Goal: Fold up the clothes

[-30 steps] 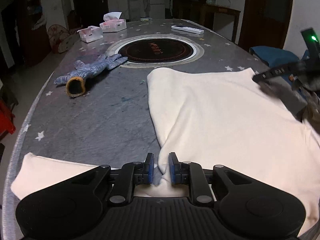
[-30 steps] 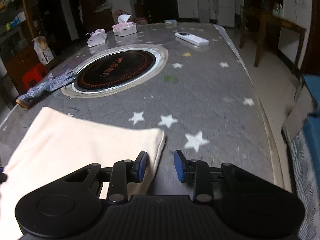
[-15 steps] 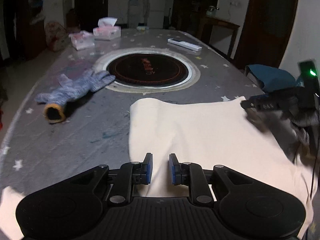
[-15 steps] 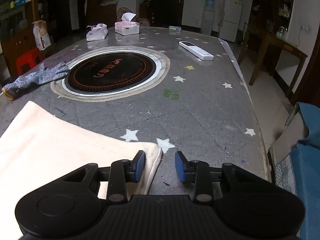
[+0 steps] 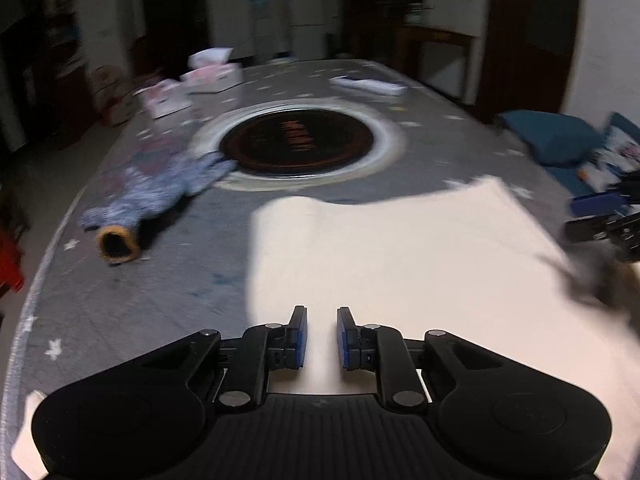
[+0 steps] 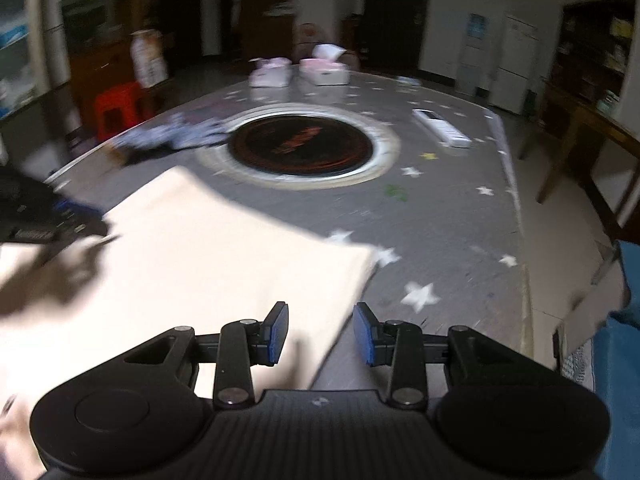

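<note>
A cream garment [image 5: 400,260] lies flat on the grey star-patterned table [image 5: 160,280], blurred by motion. My left gripper [image 5: 322,320] hovers over its near left part, its blue pads a narrow gap apart with flat cloth showing between them. My right gripper [image 6: 320,316] is open and straddles the right edge of the garment [image 6: 200,264]: the left finger is over cloth, the right finger over bare table. Each gripper shows as a dark blur in the other's view, the right gripper [image 5: 596,232] and the left gripper [image 6: 60,216]. A scrap of the garment's sleeve [image 5: 28,440] shows at the lower left.
A blue knit glove [image 5: 160,188] lies left of the round black hotplate [image 5: 298,144] set in the table. Two tissue boxes [image 5: 212,76] and a white remote [image 5: 368,85] sit at the far end. A blue cushion [image 5: 556,140] and the table's right edge [image 6: 520,240] are close by.
My left gripper has moved right, from the sleeve junction to over the garment's body. The right gripper has drawn back along the garment's edge. Neither finger gap has visibly changed.
</note>
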A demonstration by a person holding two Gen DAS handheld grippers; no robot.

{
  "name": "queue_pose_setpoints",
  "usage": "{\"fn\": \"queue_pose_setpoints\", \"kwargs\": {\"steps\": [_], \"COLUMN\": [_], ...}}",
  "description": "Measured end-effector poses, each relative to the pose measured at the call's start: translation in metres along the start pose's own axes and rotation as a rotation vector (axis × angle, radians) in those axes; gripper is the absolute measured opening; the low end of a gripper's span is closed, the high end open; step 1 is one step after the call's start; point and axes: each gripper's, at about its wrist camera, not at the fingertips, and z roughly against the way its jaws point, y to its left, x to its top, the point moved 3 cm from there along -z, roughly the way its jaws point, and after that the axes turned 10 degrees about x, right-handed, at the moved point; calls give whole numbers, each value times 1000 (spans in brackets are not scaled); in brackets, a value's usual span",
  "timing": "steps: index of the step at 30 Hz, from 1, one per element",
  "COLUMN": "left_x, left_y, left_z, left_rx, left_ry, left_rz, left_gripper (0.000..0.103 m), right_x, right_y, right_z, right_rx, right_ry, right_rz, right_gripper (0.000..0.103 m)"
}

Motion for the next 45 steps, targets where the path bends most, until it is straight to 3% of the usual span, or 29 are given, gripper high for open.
{"fn": "queue_pose_setpoints", "kwargs": {"steps": [5, 12, 20, 24, 30, 40, 45], "left_x": [-18, -59, -69, -59, -51, -55, -54], "left_y": [-27, -57, -65, -66, -87, -102, -114], "left_z": [30, 57, 60, 65, 64, 59, 59], "left_rx": [-54, -118, -107, -128, -176, -193, -213], "left_ry": [-32, -64, -73, -96, -111, -89, -92], "left_rz": [-83, -189, -245, -227, -251, -282, -296], "left_gripper": [18, 18, 18, 19, 20, 27, 30], "right_x": [-32, -71, -108, -116, -123, -157, -167], "right_y": [46, 87, 120, 99, 35, -44, -60], "right_z": [19, 34, 51, 73, 76, 103, 107], "right_rx": [49, 47, 62, 44, -71, -353, -336], "right_ry": [24, 40, 41, -8, -37, -99, -121], "right_rz": [95, 170, 200, 76, -111, -395, -433], "right_gripper": [34, 34, 34, 34, 34, 36, 38]}}
